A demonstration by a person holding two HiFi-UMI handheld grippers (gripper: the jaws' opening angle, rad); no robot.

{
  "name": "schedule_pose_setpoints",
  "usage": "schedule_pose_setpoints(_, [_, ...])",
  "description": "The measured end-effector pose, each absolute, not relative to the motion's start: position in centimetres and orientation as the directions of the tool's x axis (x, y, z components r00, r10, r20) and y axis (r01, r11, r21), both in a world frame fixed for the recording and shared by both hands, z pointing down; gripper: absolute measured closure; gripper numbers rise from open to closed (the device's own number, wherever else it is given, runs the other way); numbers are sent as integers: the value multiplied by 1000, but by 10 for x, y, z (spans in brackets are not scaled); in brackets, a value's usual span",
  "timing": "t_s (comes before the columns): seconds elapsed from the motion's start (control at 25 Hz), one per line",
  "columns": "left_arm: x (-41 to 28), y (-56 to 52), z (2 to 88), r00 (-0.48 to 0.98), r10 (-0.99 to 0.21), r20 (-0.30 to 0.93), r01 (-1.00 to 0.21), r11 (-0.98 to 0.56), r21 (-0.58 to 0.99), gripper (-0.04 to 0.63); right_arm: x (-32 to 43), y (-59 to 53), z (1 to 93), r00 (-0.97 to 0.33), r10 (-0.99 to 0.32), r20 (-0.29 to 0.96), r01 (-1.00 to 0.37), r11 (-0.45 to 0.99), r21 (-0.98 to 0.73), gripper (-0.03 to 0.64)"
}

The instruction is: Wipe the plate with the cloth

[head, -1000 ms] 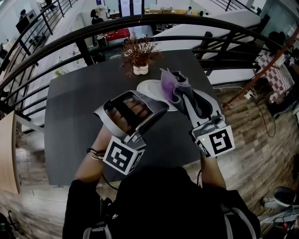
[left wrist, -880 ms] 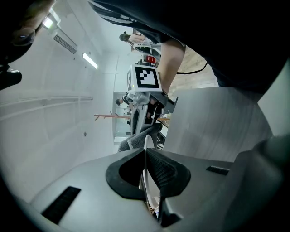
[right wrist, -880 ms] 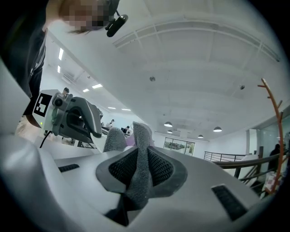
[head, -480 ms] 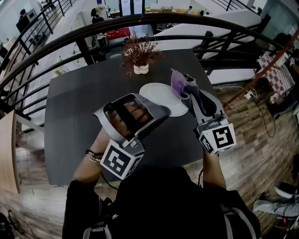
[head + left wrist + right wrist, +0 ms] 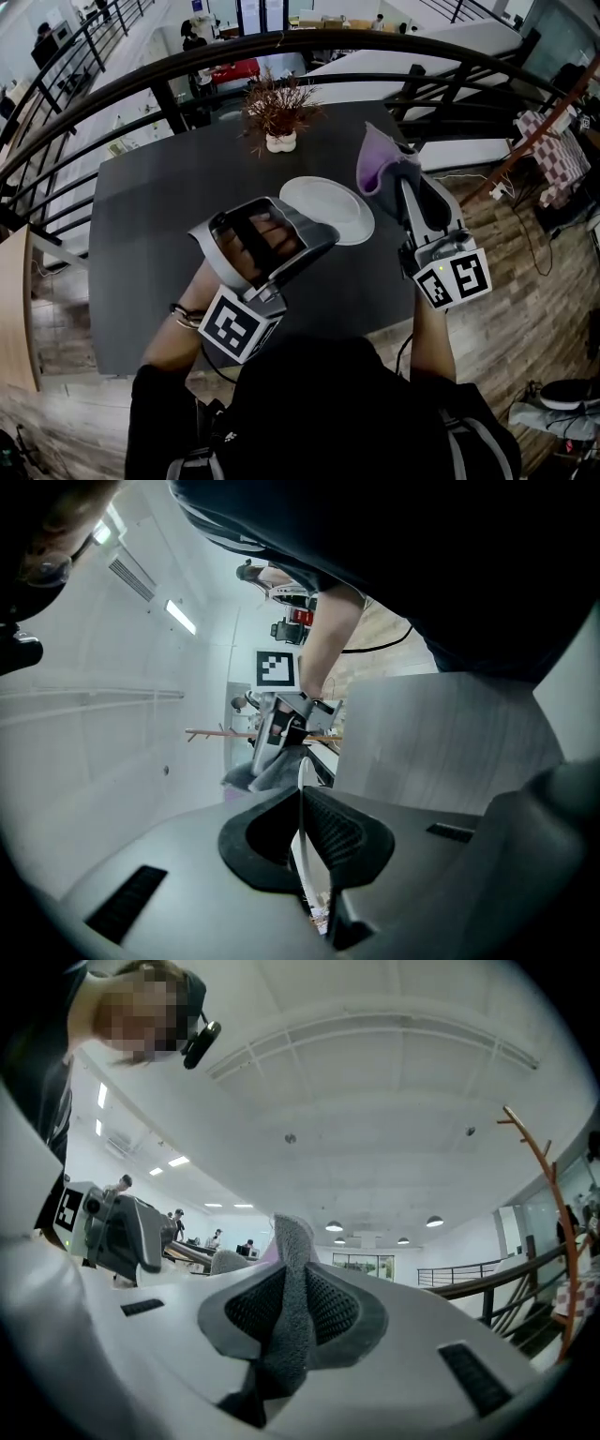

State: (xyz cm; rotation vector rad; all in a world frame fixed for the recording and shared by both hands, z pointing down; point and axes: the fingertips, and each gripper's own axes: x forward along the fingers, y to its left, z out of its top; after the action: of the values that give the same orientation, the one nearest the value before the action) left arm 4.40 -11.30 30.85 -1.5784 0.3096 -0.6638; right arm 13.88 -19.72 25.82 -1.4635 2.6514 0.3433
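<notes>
Round white plate (image 5: 328,206), rim clamped in left gripper (image 5: 317,234); bunched grey-and-purple cloth (image 5: 379,167) upright in right gripper (image 5: 401,180), just beside it

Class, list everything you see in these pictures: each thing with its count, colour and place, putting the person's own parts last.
table: one, dark grey, middle of the head view
plate: one, white, over the table's middle
cloth: one, purple and grey, raised right of the plate
potted plant: one, reddish-brown in a white pot, table's far edge
railing: one, black, curving beyond the table
left gripper: one, grey, shut on the plate's rim
right gripper: one, grey, shut on the cloth
forearms: two, bare, behind the grippers
</notes>
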Motion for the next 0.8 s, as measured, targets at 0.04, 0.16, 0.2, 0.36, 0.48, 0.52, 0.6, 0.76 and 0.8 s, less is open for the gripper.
schedule_pose_setpoints(0.04, [44,-113,309,793,-564,231,189,-132,-973,578,137,-194,252,-542,-815,-208,-840,520,153,558])
schedule_pose_setpoints(0.16, [45,-112,309,798,-559,226,186,-128,-974,578,128,-185,235,-572,-780,-252,-820,551,157,558])
schedule_pose_setpoints(0.2, [46,-112,309,798,-558,226,187,-128,-974,578,123,-181,230,-587,-765,-265,-809,567,154,557])
schedule_pose_setpoints(0.36, [48,-110,310,799,-555,230,191,-128,-973,578,95,-167,220,-673,-691,-261,-738,645,197,558])
schedule_pose_setpoints(0.48, [46,-111,309,801,-554,226,189,-124,-974,578,68,-161,225,-738,-639,-217,-675,701,230,558])
schedule_pose_setpoints(0.52, [45,-111,308,802,-554,225,189,-122,-974,578,60,-160,228,-756,-624,-197,-655,717,241,558])
schedule_pose_setpoints(0.6, [45,-110,309,803,-552,226,196,-113,-974,578,47,-159,235,-780,-606,-156,-624,735,267,558])
schedule_pose_setpoints(0.76, [45,-103,308,801,-551,235,227,-84,-970,577,35,-156,245,-803,-588,-92,-586,754,298,558])
schedule_pose_setpoints(0.8, [45,-101,308,803,-548,235,227,-83,-970,577,34,-155,247,-807,-586,-73,-577,757,306,557])
